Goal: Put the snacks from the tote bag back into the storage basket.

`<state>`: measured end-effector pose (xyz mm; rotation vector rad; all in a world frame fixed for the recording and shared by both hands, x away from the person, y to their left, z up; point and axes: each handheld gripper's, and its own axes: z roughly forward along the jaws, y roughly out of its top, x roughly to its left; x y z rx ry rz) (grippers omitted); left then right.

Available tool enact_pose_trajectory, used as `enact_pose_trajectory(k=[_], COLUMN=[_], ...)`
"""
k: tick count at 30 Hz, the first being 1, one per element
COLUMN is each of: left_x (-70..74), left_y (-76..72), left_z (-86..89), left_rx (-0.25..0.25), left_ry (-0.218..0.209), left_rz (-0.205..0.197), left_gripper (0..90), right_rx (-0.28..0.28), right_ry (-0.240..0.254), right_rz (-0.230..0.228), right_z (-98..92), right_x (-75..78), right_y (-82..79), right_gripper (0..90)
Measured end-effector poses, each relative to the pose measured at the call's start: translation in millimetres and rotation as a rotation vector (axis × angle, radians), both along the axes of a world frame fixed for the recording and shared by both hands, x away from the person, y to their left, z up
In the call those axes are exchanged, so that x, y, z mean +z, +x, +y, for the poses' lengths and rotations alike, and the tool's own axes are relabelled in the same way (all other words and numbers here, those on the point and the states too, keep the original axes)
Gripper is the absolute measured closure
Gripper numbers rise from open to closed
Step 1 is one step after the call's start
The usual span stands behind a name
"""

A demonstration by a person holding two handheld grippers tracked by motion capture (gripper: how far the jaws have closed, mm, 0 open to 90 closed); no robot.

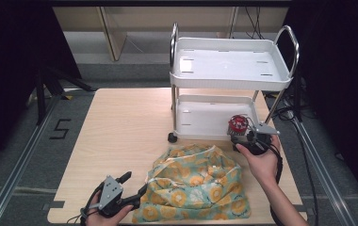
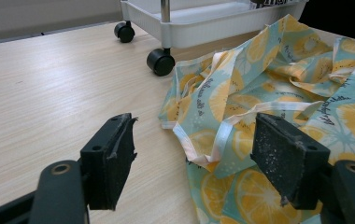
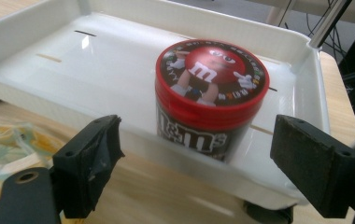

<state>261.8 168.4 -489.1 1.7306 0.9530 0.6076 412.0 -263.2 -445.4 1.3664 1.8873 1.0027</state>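
One candy tub (image 3: 211,100) stands upright, lid up.

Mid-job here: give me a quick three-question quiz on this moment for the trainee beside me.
1. True or false: the right gripper is clamped on the M&M's jar.
2. Where does the jar stand? A) cart's top tray B) cart's lower tray C) on the fruit-print bag
3. Fill in: the left gripper is open, one jaw over bare table, the other over the ____.

Key
1. False; its jaws stand apart on either side, not touching the jar.
2. B
3. bag
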Motion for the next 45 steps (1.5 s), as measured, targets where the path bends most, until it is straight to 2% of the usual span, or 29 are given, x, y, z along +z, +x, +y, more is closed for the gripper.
enact_pose_trajectory(k=[1, 2, 3, 5, 6, 9, 10, 11, 13, 15, 17, 18, 19, 21, 23, 24, 26, 27, 28, 30, 31, 35, 36, 39, 41, 42, 44, 45], left_x=[0.2, 0.2, 0.2, 0.1, 0.1, -0.1, -0.1, 0.0, 0.2, 0.2, 0.0, 0.1, 0.2, 0.3, 0.2, 0.2, 0.3, 0.3, 0.2, 0.2, 0.2, 0.2, 0.2, 0.2, 0.1, 0.1, 0.1, 0.2], left_y=[0.6, 0.5, 0.5, -0.1, 0.1, 0.1, 0.6, 0.2, 0.3, 0.5, 0.3, 0.6, 0.7, 0.5, 0.5, 0.5, 0.5, 0.4, 0.0, 0.1, 0.6, 0.5, 0.5, 0.6, 0.6, 0.5, 0.5, 0.5], left_z=[0.5, 0.4, 0.4, 0.0, 0.1, -0.4, -0.3, -0.6, -0.4, 0.1, -0.1, 0.2, 0.3, 0.0, 0.0, 0.0, 0.0, 0.1, -0.2, -0.1, 0.1, -0.1, -0.1, -0.1, 0.0, 0.0, 0.0, -0.1], left_rx=[-0.01, -0.009, -0.009, 0.0, -0.001, 0.002, -0.004, -0.001, -0.006, -0.008, -0.001, -0.005, -0.008, -0.008, -0.008, -0.008, -0.007, -0.007, 0.0, 0.0, -0.006, -0.007, -0.006, -0.005, -0.006, -0.005, -0.005, -0.005], left_ry=[0.005, 0.006, 0.006, -0.001, -0.001, -0.003, 0.002, 0.002, 0.003, 0.005, 0.0, 0.003, 0.004, 0.004, 0.005, 0.005, 0.004, 0.005, -0.001, -0.002, 0.002, 0.005, 0.004, 0.003, 0.003, 0.003, 0.003, 0.003], left_rz=[-0.006, -0.006, -0.006, -0.002, -0.003, 0.0, -0.005, -0.001, -0.004, -0.006, -0.003, -0.006, -0.007, -0.006, -0.007, -0.006, -0.006, -0.007, -0.003, -0.004, -0.006, -0.006, -0.006, -0.007, -0.006, -0.006, -0.007, -0.006], left_gripper=[29.0, 29.0, 29.0, 29.0, 29.0, 29.0, 29.0, 29.0, 29.0, 29.0, 29.0, 29.0, 29.0, 29.0, 29.0, 29.0, 29.0, 29.0, 29.0, 29.0, 29.0, 29.0, 29.0, 28.9, 29.0, 29.0, 29.0, 29.0], right_rx=[0.011, 0.004, 0.004, 0.002, 0.015, 0.013, 0.001, 0.016, 0.01, 0.027, 0.022, 0.02, 0.025, 0.028, 0.04, 0.025, 0.043, 0.036, 0.051, 0.051, 0.056, 0.047, 0.058, 0.054, 0.058, 0.064, 0.05, 0.061], right_ry=[-0.015, 0.003, 0.001, 0.003, -0.014, -0.007, 0.009, -0.006, 0.007, -0.007, 0.028, 0.032, 0.019, 0.034, 0.02, 0.045, 0.027, 0.047, 0.04, 0.039, 0.031, 0.041, 0.025, 0.035, 0.029, 0.023, 0.043, 0.044], right_rz=[-0.01, 0.005, -0.016, -0.015, -0.03, -0.017, -0.013, -0.026, -0.014, -0.013, -0.013, -0.001, -0.022, -0.013, -0.026, -0.005, -0.02, 0.01, -0.018, 0.002, -0.018, 0.008, -0.018, 0.009, -0.005, 0.005, 0.015, 0.007], right_z=[-2.0, -2.2, -3.1, -5.4, -8.0, -11.2, -11.2, -13.1, -13.6, -16.8, -15.6, -16.0, -17.6, -18.5, -21.7, -20.3, -22.9, -22.5, -24.0, -25.4, -27.3, -30.4, -32.4, -33.5, -35.6, -36.8, -37.3, -38.5], right_x=[0.0, 1.5, 0.8, 1.7, 1.2, 2.6, 2.4, 1.2, -0.2, -1.4, -2.5, -1.8, -2.7, -2.5, -2.3, -1.8, -2.7, -1.9, -3.7, -4.0, -5.2, -5.3, -6.5, -7.3, -9.2, -9.2, -10.5, -11.0], right_y=[-0.4, -4.5, -5.3, -9.9, -9.8, -15.9, -17.8, -17.5, -20.8, -23.1, -26.8, -29.1, -29.7, -32.8, -34.7, -38.1, -39.8, -42.5, -42.8, -46.3, -46.7, -52.9, -52.4, -57.3, -58.5, -60.0, -63.4, -64.1], right_gripper=[17.7, 18.3, 18.6, 18.8, 18.9, 19.3, 19.4, 19.3, 19.6, 19.8, 20.1, 20.1, 20.2, 20.4, 20.7, 20.9, 21.6, 22.0, 22.0, 22.1, 22.1, 22.1, 22.1, 22.1, 22.1, 22.1, 22.1, 22.1])
